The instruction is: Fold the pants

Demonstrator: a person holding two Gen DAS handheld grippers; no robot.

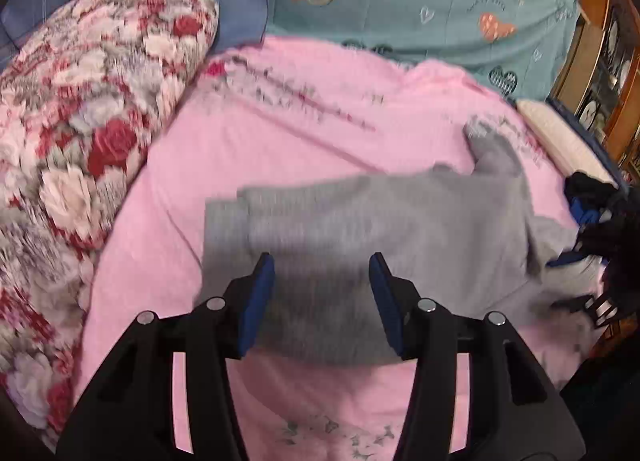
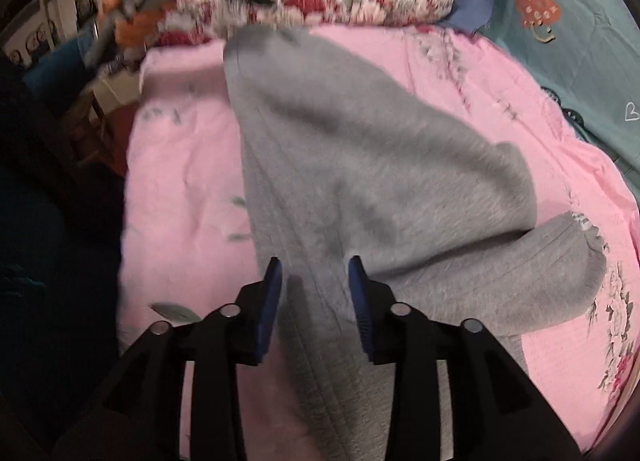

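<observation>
Grey pants (image 1: 360,229) lie spread on a pink sheet (image 1: 280,133) covering a bed, filling the middle of the frame in both wrist views. In the left wrist view, the left gripper (image 1: 322,301) rises from the bottom centre with its blue-padded jaws wide apart above the near edge of the pants, nothing between them. The cloth runs from centre left toward the right edge, where a dark device with blue parts (image 1: 600,213) shows, blurred.

In the right wrist view, the right gripper (image 2: 314,307) stands at bottom centre, its jaws likewise apart and gripping nothing, over a long strip of the pants (image 2: 360,165) that runs from the bottom of the frame toward the upper centre. A folded-over part of the fabric bulges toward the right of the frame, with one ribbed end lying at centre right.

A pillow (image 1: 80,141) printed with red and white roses sits at the left of the left wrist view and along the top of the right wrist view. A teal blanket (image 1: 420,1) with heart prints lies in the upper right of both frames.
</observation>
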